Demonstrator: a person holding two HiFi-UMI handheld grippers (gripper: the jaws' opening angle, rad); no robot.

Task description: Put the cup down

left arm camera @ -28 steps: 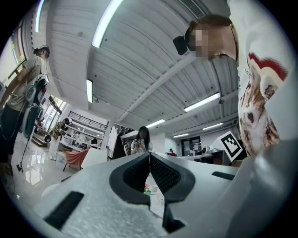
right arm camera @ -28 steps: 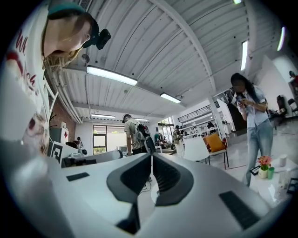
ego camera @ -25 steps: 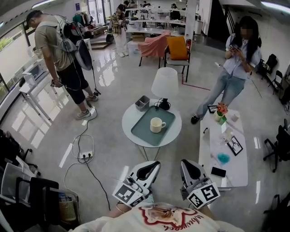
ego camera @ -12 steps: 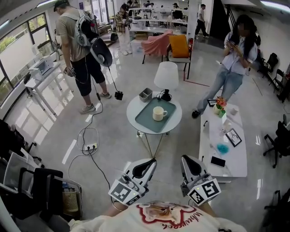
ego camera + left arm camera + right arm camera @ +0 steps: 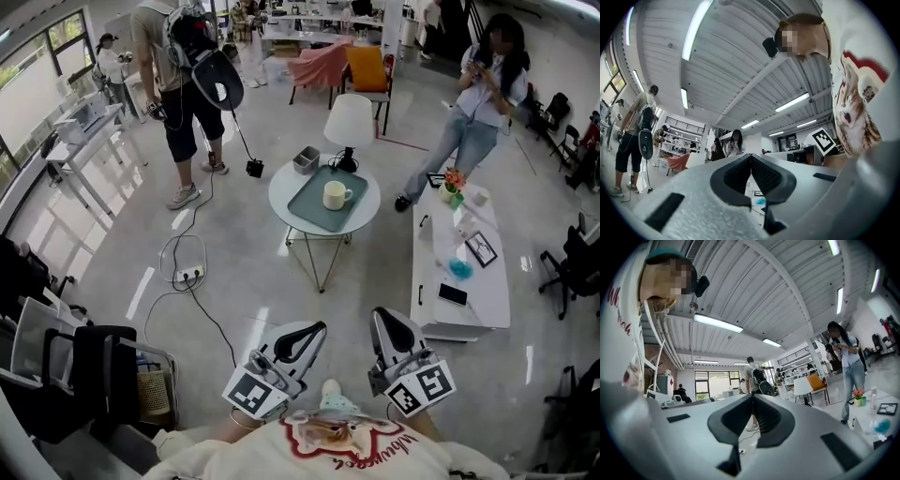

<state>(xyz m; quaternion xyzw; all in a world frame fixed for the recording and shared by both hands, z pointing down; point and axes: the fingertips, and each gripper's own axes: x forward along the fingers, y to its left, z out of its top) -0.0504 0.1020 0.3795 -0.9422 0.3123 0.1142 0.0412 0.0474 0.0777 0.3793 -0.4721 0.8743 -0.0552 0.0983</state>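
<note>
A cream cup stands upright on a teal tray on a round white table, far ahead of me in the head view. Both grippers are held close to my chest, well short of that table. My left gripper is shut with nothing in it; in the left gripper view its jaws meet and point up toward the ceiling. My right gripper is also shut and empty, and its jaws are pressed together in the right gripper view.
A white lamp and a grey box share the round table. A long low white table with a phone and flowers runs along the right. A power strip and cable lie on the floor; black chairs stand left. Two people stand beyond.
The round table with the cup now sits farther from me than a second ago. The person with the backpack has walked closer to it. Both grippers stay shut near my chest.
</note>
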